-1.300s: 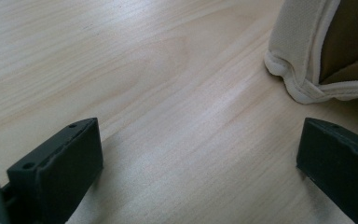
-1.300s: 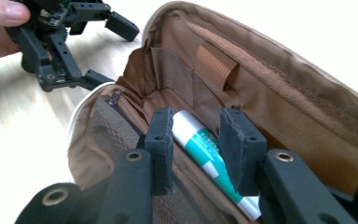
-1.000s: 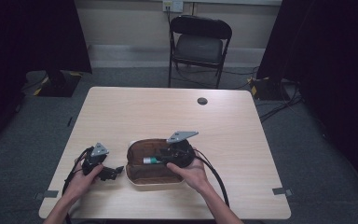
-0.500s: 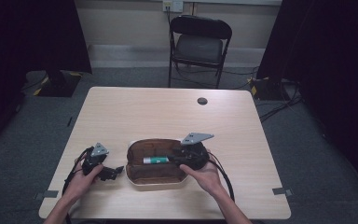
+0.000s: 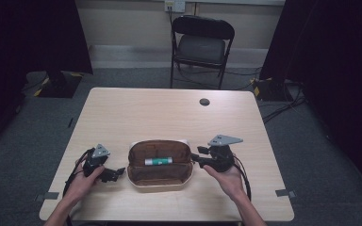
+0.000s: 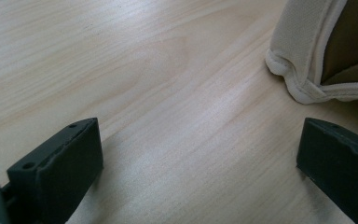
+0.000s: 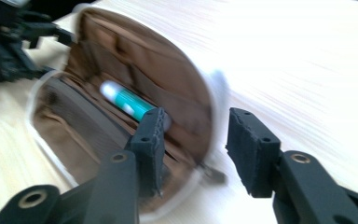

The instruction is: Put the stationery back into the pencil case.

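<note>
An open pouch [image 5: 139, 174], cream outside and brown inside, lies near the table's front edge. A green and white tube [image 5: 158, 161] rests inside it. My left gripper [image 5: 115, 173] sits just left of the pouch, open. In the left gripper view its jaws stand wide apart over bare wood [image 6: 198, 154], with the pouch's cream corner [image 6: 303, 60] ahead to the right. My right gripper [image 5: 194, 160] is at the pouch's right end, open. In the right gripper view it [image 7: 196, 130] straddles the pouch's rim [image 7: 214, 93], one jaw inside near the tube [image 7: 130, 103].
A small black round object [image 5: 204, 101] lies at the table's far side. A black folding chair [image 5: 201, 44] stands beyond the table [image 5: 169, 117]. Cables trail from both grippers toward the front edge. The other gripper [image 7: 14, 32] appears at the pouch's far end.
My right gripper has drawn back to the right, from over the pouch's inside to its right end. The left gripper and the pouch have stayed put.
</note>
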A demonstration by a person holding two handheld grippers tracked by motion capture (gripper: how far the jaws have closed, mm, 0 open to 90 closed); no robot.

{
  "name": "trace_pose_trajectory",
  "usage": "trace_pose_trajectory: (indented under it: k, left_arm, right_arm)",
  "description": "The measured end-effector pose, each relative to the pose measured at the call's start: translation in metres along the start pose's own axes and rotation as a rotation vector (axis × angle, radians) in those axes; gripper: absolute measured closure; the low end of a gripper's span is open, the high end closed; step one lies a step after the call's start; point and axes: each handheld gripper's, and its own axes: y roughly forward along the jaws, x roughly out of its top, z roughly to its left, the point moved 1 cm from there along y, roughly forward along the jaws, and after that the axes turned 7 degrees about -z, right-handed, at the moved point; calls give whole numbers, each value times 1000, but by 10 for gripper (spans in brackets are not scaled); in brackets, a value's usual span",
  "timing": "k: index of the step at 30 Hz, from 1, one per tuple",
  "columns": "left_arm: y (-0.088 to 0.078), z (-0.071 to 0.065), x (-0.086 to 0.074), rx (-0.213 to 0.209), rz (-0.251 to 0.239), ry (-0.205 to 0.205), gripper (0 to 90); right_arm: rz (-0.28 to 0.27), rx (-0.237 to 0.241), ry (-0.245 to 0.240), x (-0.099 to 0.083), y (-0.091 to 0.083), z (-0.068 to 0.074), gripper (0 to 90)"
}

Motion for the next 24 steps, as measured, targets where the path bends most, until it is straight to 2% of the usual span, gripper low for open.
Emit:
trace_pose_trajectory:
  k: [4, 9, 11, 16, 21, 24]
  left_arm:
    - [0, 0, 0, 0, 0, 0, 0]
    - [0, 0, 0, 0, 0, 0, 0]
    - [0, 0, 0, 0, 1, 0, 0]
    - [0, 0, 0, 0, 1, 0, 0]
    - [0, 0, 0, 0, 0, 0, 0]
    - [0, 0, 0, 0, 0, 0, 0]
  right_arm:
    - [9, -60, 23, -14, -10, -16, 496]
    - [67, -159, 31, -37, -19, -37, 413]
    - [67, -195, 56, -47, -22, -46, 374]
    - [132, -269, 110, -68, -21, -68, 335]
    - [157, -337, 132, -81, -21, -79, 259]
    - [164, -374, 125, -84, -19, -82, 234]
